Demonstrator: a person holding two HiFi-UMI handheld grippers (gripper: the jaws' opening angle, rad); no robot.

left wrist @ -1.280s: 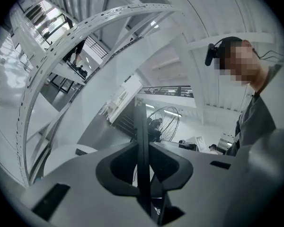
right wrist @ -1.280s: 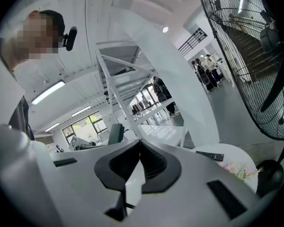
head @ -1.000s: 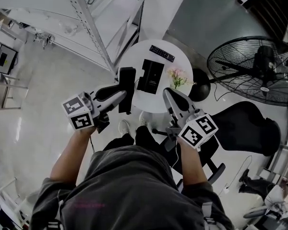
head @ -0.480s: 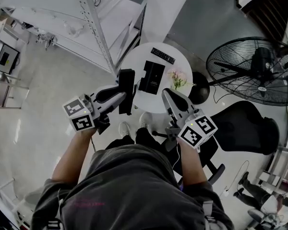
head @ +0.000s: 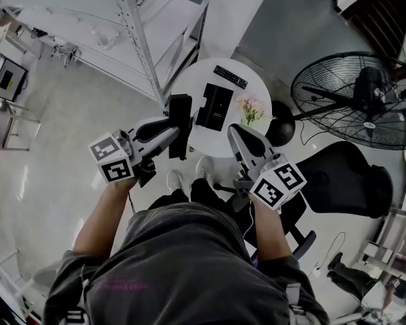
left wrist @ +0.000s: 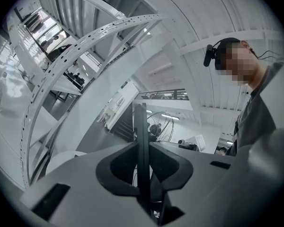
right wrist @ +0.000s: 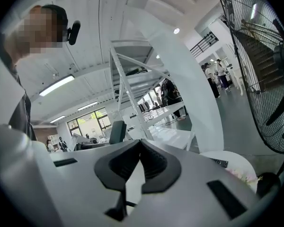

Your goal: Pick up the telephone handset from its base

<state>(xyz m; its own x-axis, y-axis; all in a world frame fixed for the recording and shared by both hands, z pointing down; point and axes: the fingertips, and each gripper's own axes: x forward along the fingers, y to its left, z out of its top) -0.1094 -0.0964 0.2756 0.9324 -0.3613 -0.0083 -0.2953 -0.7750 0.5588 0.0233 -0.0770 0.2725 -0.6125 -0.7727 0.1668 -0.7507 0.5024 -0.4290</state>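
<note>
The black telephone handset hangs lengthwise in the air at the near left edge of the round white table, with my left gripper shut on it. Seen from the left gripper view, the handset is a thin dark slab clamped edge-on between the jaws. The black base lies on the table with its cradle bare. My right gripper hovers over the table's near right edge, jaws shut with nothing in them. From the right gripper view the tips meet, and the handset stands up to the left.
A black remote lies at the table's far side and small pink flowers stand at its right. A large floor fan and a black chair are to the right. A white metal shelf frame rises at the left.
</note>
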